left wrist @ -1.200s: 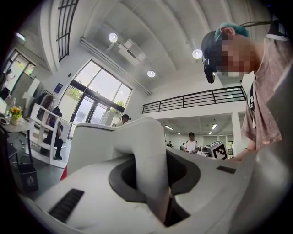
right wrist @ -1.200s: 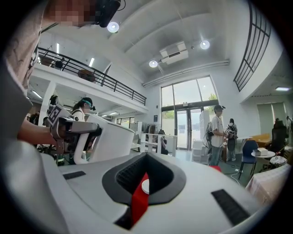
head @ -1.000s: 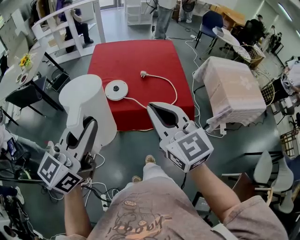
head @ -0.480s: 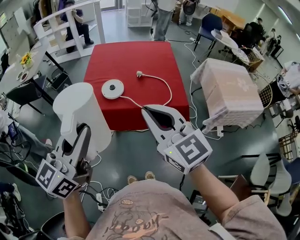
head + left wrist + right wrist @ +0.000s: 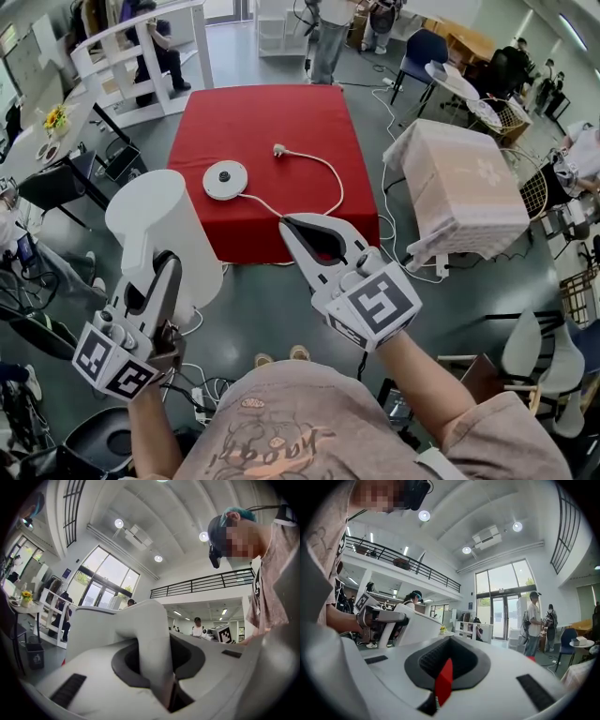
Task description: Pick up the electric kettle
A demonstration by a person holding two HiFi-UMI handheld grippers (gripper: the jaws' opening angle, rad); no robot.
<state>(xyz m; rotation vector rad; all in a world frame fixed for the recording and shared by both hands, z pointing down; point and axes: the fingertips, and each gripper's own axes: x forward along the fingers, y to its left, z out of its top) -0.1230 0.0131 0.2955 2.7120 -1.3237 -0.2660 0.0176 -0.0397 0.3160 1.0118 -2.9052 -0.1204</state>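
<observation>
The left hand-held gripper [image 5: 155, 281] pinches the handle [image 5: 151, 644] of the electric kettle [image 5: 159, 220], which hangs clear of the red surface [image 5: 281, 108] at about 9 o'clock in the head view, with its base [image 5: 226, 179] left at its 1 o'clock. Holding by the handle keeps the body upright. The right hand-held gripper [image 5: 287, 225] is pressed together on nothing, probably just kept out of the way; the red sliver in its own view looks like the surface beyond. Against a second earlier, the kettle has drifted toward 9 o'clock, farther from the base
</observation>
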